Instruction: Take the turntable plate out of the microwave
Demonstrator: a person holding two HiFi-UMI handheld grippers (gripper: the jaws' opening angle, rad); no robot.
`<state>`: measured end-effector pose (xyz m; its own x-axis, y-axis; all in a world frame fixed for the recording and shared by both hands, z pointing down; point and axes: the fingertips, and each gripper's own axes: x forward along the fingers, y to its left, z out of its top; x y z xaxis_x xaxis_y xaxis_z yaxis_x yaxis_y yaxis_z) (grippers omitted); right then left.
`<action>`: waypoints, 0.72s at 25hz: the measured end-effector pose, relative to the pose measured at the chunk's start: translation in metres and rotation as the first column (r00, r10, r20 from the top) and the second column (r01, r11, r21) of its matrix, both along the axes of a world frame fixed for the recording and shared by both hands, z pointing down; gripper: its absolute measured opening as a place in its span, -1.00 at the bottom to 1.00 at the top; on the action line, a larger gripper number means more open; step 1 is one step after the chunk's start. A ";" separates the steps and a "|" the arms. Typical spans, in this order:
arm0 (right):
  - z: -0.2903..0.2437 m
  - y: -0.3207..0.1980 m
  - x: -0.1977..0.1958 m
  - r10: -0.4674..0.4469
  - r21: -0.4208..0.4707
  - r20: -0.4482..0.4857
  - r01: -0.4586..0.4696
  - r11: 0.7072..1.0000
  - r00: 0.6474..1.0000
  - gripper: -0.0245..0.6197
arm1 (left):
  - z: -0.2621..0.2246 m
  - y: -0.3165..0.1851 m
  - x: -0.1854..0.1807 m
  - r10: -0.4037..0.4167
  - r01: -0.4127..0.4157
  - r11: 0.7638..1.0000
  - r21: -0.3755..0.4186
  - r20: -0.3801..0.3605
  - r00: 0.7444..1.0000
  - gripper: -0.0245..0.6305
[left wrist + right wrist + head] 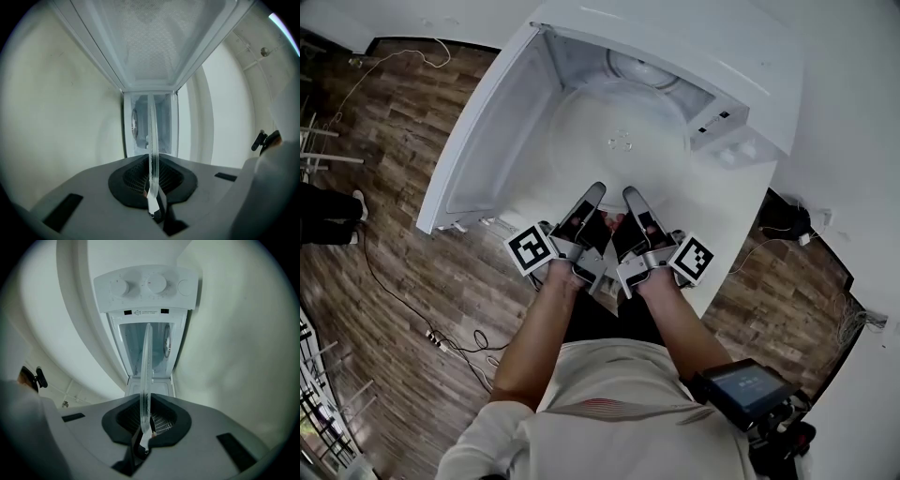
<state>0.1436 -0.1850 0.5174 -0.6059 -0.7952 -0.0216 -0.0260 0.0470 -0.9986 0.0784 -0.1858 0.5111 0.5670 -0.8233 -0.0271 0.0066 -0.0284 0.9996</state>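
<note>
The step in hand is drawing the turntable plate [619, 141] out. The left claw [596, 191] and the right claw [631, 195] lie side by side and level, and each one pinches the near rim of the clear glass. In the left gripper view the plate [152, 140] stands edge-on between the pressed pads of that claw [151, 187]. The right gripper view shows the same for the plate [146, 366] and its claw [145, 427].

From the claws the plate reaches forward into the open mouth of the microwave [741, 75]. The door [478, 150] is swung open on the left of the left claw. The plate seems not yet clear of the cavity. The next move probably calls for both claws to come back together at one height. The glass is smooth and may tip or slip if one claw leads.
</note>
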 end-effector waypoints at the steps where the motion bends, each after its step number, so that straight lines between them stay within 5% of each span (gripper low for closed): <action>1: -0.003 0.005 0.000 -0.008 0.002 0.000 0.008 1.000 1.000 -0.84 | -0.003 0.005 0.000 -0.009 0.009 1.000 0.000 -0.002 1.000 -0.83; 18: -0.090 0.070 0.021 -0.069 0.055 0.006 0.068 0.996 0.998 -0.84 | -0.090 0.075 0.021 -0.075 0.075 0.996 0.046 0.001 0.997 -0.83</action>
